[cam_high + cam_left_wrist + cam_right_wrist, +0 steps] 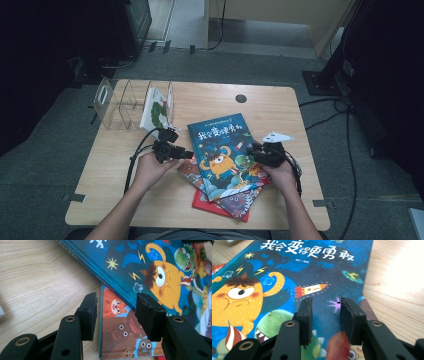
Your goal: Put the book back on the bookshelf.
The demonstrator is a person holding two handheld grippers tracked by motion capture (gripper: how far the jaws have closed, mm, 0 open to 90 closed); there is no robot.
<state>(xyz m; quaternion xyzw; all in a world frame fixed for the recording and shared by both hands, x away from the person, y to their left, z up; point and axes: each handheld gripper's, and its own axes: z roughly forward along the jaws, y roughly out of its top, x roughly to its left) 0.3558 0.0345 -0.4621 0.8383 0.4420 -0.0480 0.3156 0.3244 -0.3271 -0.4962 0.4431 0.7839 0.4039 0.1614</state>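
Flanking the blue monster picture book (226, 152), the left gripper (186, 154) and right gripper (251, 149) hover spread, empty; a shallow bite risks dragging the orange animal book (117, 327) underneath.

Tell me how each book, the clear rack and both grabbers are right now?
Blue monster book: lying flat, closed, on top of the pile.
Orange animal book: flat, partly covered by the blue one.
Red book: flat at the bottom, mostly hidden.
Clear rack: upright, one white book standing inside.
Left hand-held gripper: open, holding nothing.
Right hand-held gripper: open over the blue cover.
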